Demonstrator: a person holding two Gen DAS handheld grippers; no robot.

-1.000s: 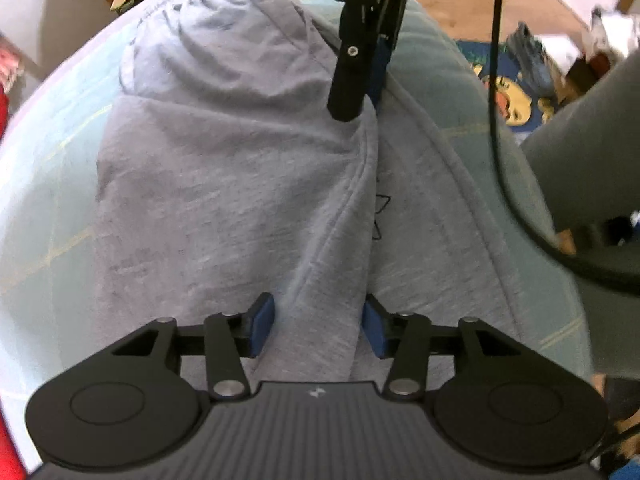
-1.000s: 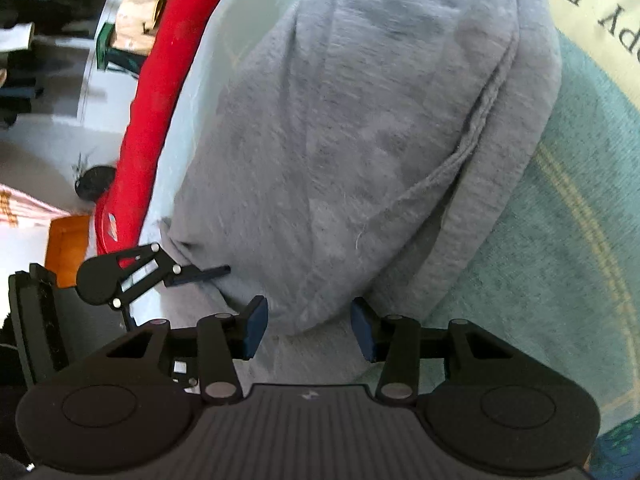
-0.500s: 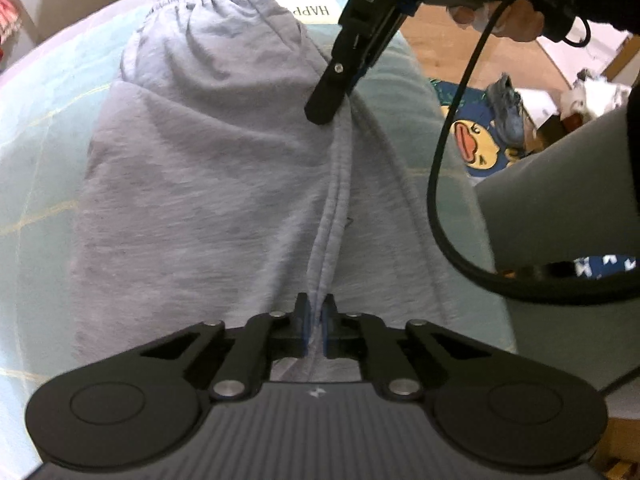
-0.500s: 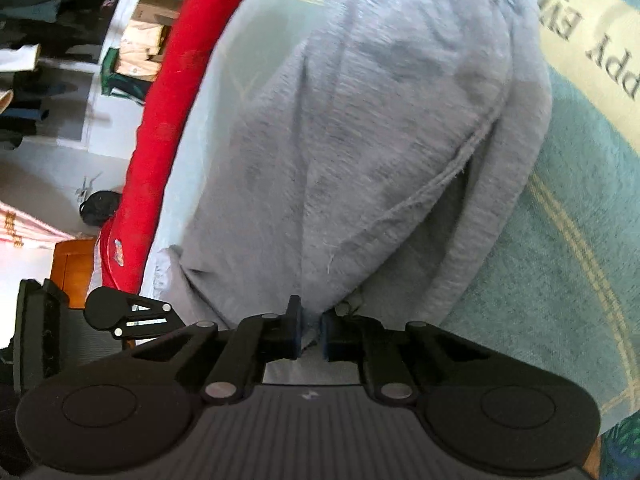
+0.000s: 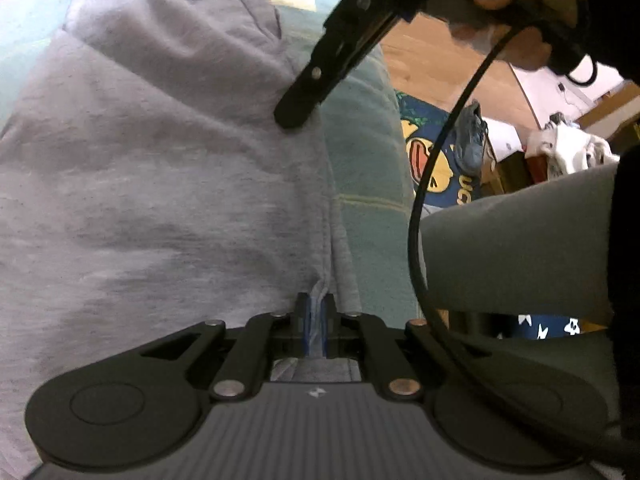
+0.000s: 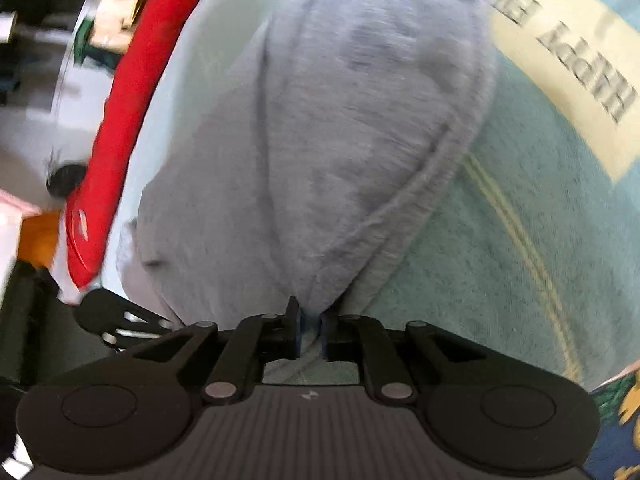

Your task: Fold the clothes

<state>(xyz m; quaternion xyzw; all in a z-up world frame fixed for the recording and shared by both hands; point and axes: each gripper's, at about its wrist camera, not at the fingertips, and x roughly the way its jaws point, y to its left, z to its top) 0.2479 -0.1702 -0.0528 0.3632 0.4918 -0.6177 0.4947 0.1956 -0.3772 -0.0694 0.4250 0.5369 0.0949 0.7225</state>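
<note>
**A:** Grey sweatpants lie spread on a teal blanket with a cream lettered panel, their long axis running away from the left gripper toward the far edge of the blanket. What is that gripper holding?

**B:** A thin ridge of the grey cloth at the near end, along a seam close to the right edge of the garment; its jaws have just closed and now stand narrow on that fold.

**A:** And the right gripper?

**B:** Narrow too, jaws just closed, pinching a bunched peak of the same sweatpants. In the left wrist view its black tip meets the cloth farther up that same edge, a hand behind it.

**A:** So both grips sit on one side of the garment?

**B:** Apparently, in line along its length, left nearer the near end, right toward the far end. Most of the cloth lies to the left of that line, so the fold likely carries this edge across to the other side. A red cushion lies beyond that far side
</note>
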